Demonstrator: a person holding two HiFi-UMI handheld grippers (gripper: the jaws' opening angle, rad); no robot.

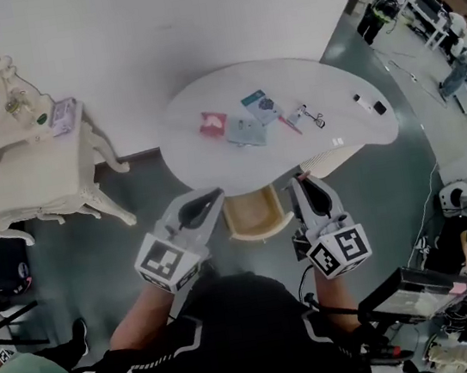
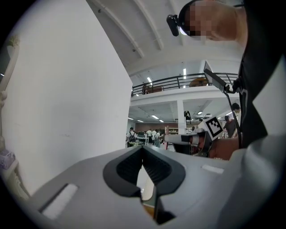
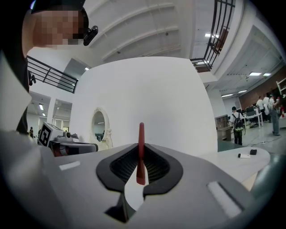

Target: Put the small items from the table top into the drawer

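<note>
Fingers (image 3: 157,166) of the right gripper (image 3: 141,154) are pinched on a thin red stick (image 3: 141,141), which stands up past their tips; what it is exactly, a pen or a tool, I can't make out. The left gripper (image 2: 143,150) has its fingers (image 2: 126,167) pressed together at the tips with nothing between them.

From the head view, both sets of fingertips sit at the near edge of the white table (image 1: 203,99). The open drawer (image 1: 259,212) lies between them and a little lower, just to the left of the right gripper (image 1: 307,186) and just to the right of the left gripper (image 1: 208,202).

Beyond the fingertips, on the table top, lie a red packet (image 1: 213,123), a teal card (image 1: 260,105), a grey-blue pouch (image 1: 247,132), a small clip-like thing (image 1: 311,115) and two tiny pieces (image 1: 370,104) off to the right.

I'd judge the carry to be in hand: one item picked, not yet dropped. The next move calls for swinging the right fingers over the drawer's mouth, then parting them so the stick falls inside rather than on the rim.
</note>
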